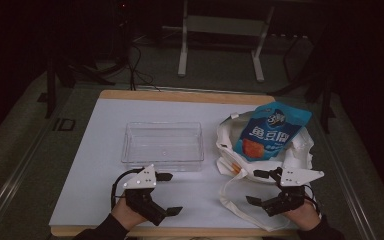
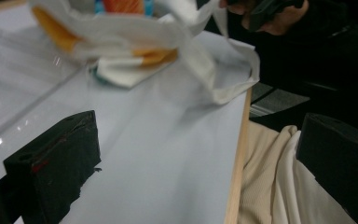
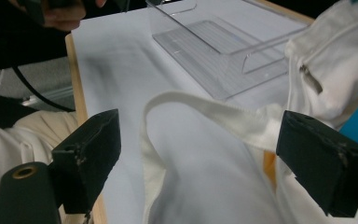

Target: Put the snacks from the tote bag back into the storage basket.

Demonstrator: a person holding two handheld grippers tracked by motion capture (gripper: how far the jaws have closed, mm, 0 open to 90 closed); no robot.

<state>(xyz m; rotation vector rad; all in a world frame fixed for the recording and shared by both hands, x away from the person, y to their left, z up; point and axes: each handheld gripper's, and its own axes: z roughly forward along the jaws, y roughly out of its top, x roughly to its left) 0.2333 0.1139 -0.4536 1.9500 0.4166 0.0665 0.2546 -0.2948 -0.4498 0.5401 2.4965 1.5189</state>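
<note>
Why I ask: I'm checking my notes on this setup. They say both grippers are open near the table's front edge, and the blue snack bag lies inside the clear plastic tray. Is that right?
Not quite. The blue snack bag lies on the white tote bag, to the right of the clear plastic tray, which holds nothing, as the high view shows. The rest stands: the left gripper and right gripper are both open near the table's front edge.

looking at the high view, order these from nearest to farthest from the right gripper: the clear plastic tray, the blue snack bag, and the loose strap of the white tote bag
From the right gripper:
1. Loose strap of the white tote bag: right beside its jaws, near the table's front edge.
2. Blue snack bag: just beyond, lying on the tote.
3. Clear plastic tray: farthest, off to the left at mid table.
</note>
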